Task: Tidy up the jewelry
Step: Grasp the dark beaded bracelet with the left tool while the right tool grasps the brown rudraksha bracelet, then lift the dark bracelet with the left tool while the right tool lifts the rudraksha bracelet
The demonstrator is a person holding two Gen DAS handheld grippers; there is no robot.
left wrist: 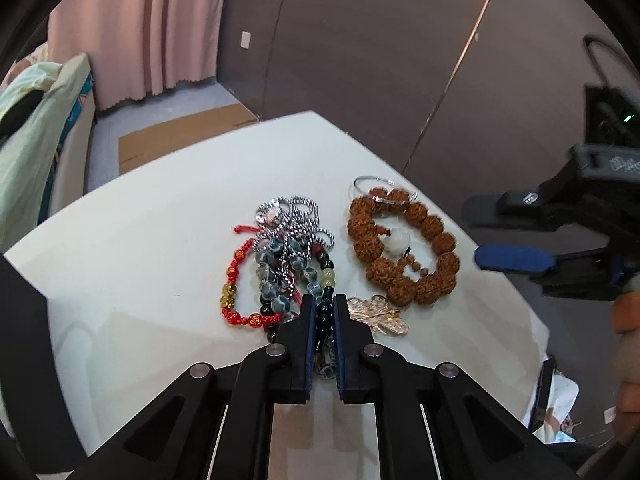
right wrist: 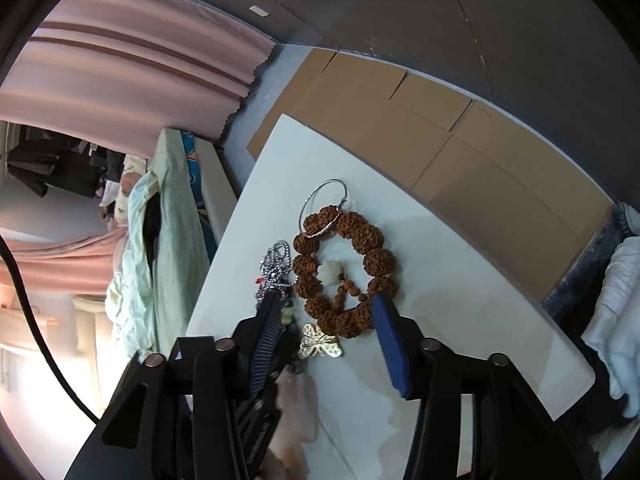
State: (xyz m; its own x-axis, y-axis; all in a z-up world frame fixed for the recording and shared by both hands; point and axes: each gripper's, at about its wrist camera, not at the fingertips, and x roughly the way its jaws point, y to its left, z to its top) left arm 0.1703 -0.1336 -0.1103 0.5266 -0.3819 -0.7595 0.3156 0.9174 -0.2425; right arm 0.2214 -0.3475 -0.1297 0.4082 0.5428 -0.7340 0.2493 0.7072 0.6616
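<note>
A pile of jewelry lies on the white table: a red cord bracelet, a silver chain, a string of mixed glass beads, a brown rudraksha bracelet with a thin silver hoop over its far side, and a gold butterfly brooch. My left gripper is shut on the dark end of the glass bead string. My right gripper is open above the near side of the rudraksha bracelet, with the brooch just below it. It also shows at the right of the left wrist view.
Flat cardboard lies on the floor beyond the table. A bed with pale green bedding and pink curtains stand to the left. The table's right edge drops off near the right gripper.
</note>
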